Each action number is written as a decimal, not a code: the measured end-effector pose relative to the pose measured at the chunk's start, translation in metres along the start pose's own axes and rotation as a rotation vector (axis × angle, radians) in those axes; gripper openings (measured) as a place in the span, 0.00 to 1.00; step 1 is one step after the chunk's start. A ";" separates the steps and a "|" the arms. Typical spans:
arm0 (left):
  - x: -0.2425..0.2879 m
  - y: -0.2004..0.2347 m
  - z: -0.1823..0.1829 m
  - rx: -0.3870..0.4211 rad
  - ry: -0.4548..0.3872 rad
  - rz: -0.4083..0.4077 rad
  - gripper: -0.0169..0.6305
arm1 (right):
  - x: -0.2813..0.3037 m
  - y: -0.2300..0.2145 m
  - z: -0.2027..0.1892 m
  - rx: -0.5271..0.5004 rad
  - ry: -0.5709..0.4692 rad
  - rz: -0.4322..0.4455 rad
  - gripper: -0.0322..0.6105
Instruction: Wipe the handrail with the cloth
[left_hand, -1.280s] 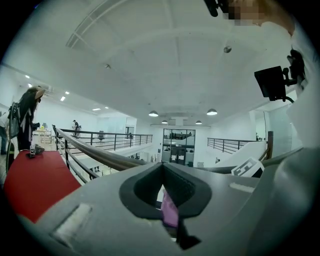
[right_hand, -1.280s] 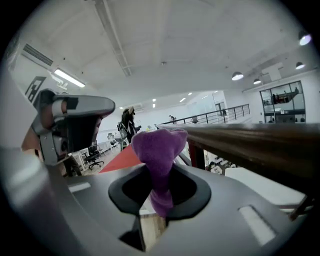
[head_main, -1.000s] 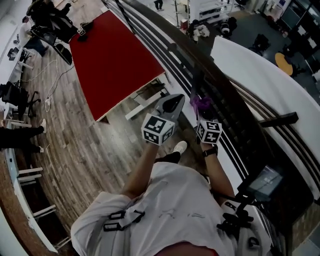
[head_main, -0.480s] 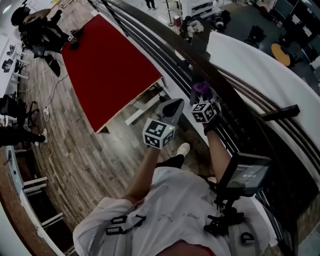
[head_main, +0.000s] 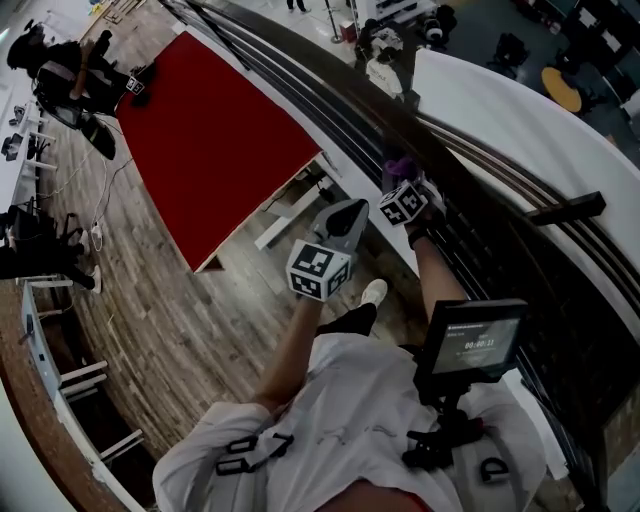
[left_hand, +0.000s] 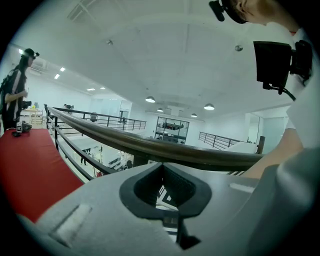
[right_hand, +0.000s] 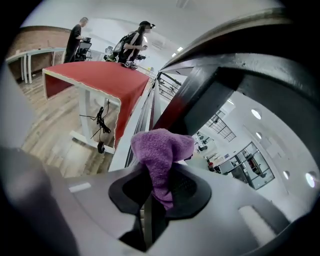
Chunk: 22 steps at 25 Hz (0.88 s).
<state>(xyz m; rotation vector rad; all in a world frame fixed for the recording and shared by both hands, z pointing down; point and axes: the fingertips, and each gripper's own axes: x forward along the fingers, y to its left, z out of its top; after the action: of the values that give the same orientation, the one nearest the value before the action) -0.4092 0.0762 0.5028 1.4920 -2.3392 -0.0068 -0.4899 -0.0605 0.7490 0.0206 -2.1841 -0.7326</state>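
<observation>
The handrail (head_main: 335, 75), a dark rounded bar, runs its long axis from the upper left of the head view down to the lower right in a gentle curve, with thinner rails below it; in the left gripper view it (left_hand: 150, 145) crosses the frame from left to right just above the jaws. Beside it stands a long bench (head_main: 215, 130) under a red cover, lying roughly parallel to the rail. Both of the person's arms reach forward from the body: the right forearm is stretched out to the rail, a dark band at the wrist, while the left forearm stays lower and short of the rail. A small screen (head_main: 470, 340) mounted at the chest shows figures too small to read, and the marker cubes carry only black-and-white square patterns. The left tool (head_main: 348, 210) points up toward the rail with its jaws (left_hand: 161, 169) pressed together on nothing. The right tool (head_main: 401, 185) is clenched (right_hand: 157, 182) on a purple cloth (right_hand: 160, 150), whose long axis follows the jaws and whose bunched free end (head_main: 400, 166) sits right at the handrail's side
</observation>
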 end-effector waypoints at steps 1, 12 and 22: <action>0.000 0.001 0.001 -0.001 -0.001 -0.002 0.02 | 0.000 -0.002 0.000 -0.003 0.005 0.004 0.16; 0.015 -0.005 0.012 -0.006 -0.010 -0.051 0.02 | -0.016 -0.013 -0.034 0.065 0.069 0.032 0.16; 0.018 -0.031 0.015 0.006 -0.008 -0.125 0.02 | -0.051 -0.007 -0.069 0.091 0.109 -0.003 0.16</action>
<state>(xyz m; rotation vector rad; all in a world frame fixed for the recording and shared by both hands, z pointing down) -0.3938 0.0437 0.4883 1.6417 -2.2498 -0.0380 -0.4089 -0.0878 0.7443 0.1084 -2.1124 -0.6186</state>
